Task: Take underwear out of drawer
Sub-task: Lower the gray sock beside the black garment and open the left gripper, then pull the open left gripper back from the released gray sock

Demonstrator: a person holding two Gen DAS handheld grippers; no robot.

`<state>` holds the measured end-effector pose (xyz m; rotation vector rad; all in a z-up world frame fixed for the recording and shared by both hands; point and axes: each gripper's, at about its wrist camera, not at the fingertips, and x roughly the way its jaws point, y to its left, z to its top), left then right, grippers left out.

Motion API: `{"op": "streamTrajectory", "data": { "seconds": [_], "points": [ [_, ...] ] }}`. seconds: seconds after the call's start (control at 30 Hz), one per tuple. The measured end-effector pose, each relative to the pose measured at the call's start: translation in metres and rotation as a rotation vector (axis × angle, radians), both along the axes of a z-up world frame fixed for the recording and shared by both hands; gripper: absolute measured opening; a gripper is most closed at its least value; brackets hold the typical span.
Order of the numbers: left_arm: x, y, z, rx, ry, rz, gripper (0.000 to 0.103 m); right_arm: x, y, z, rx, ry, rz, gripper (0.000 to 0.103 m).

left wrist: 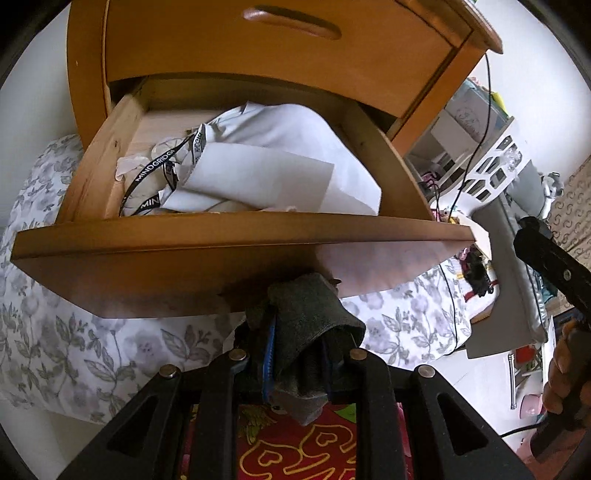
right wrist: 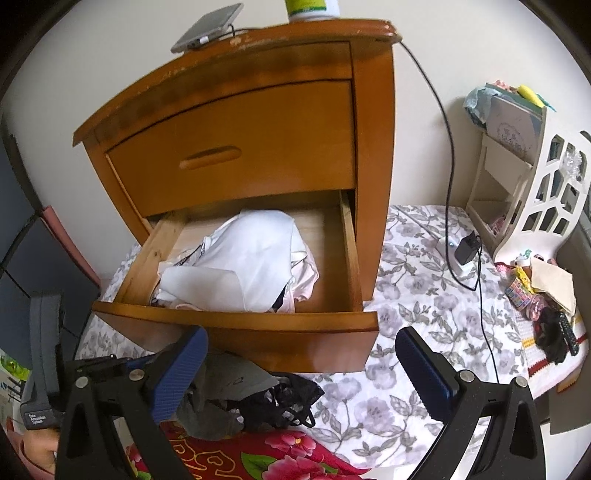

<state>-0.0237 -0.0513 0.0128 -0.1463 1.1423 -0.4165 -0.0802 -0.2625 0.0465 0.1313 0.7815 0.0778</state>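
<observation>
**A:** Looking along your left gripper [left wrist: 299,354], you have its blue-padded fingers closed on a bunched piece of dark grey underwear [left wrist: 314,325]; the cloth fills the gap between the pads and hangs just in front of the open drawer [left wrist: 229,236].

**B:** And your right one?

**A:** Your right gripper [right wrist: 295,369] has its fingers spread wide with nothing between them. It hovers in front of the drawer's face, above the floral bedsheet [right wrist: 406,295].

**B:** Where is the rest of the underwear?

**A:** In the right wrist view, grey fabric [right wrist: 221,387] and a black lace piece [right wrist: 291,402] lie touching one another at about seven o'clock, below the drawer front, beside a red flowered blanket [right wrist: 288,454]. Inside the drawer you see a heap of white cloth [right wrist: 255,258], a pale pink garment [right wrist: 306,273] at its four o'clock edge, and in the left view a black printed lanyard [left wrist: 155,170] at nine o'clock of the heap.

**B:** Anything on the nightstand [right wrist: 373,147]?

**A:** A phone [right wrist: 207,27] at eleven o'clock, with a cable attached.
</observation>
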Motion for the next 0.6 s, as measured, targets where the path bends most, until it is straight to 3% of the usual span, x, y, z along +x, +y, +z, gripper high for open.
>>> {"op": "streamTrajectory", "data": {
  "seconds": [0.1, 0.23, 0.37, 0.6],
  "points": [
    [0.003, -0.001, -0.006, 0.014, 0.014, 0.007, 0.026, 0.004, 0.002, -0.003, -0.003, 0.011, 0.006, 0.103],
    [0.006, -0.001, -0.010, 0.031, 0.026, 0.016, 0.042, 0.008, 0.002, -0.007, -0.004, 0.023, 0.005, 0.103],
    [0.007, 0.000, -0.011, 0.040, 0.031, 0.015, 0.051, 0.010, 0.003, -0.010, -0.003, 0.031, 0.003, 0.103],
    [-0.001, 0.003, 0.006, 0.035, -0.002, 0.017, 0.054, 0.010, 0.003, -0.009, -0.006, 0.031, 0.006, 0.103]
  ]
}}
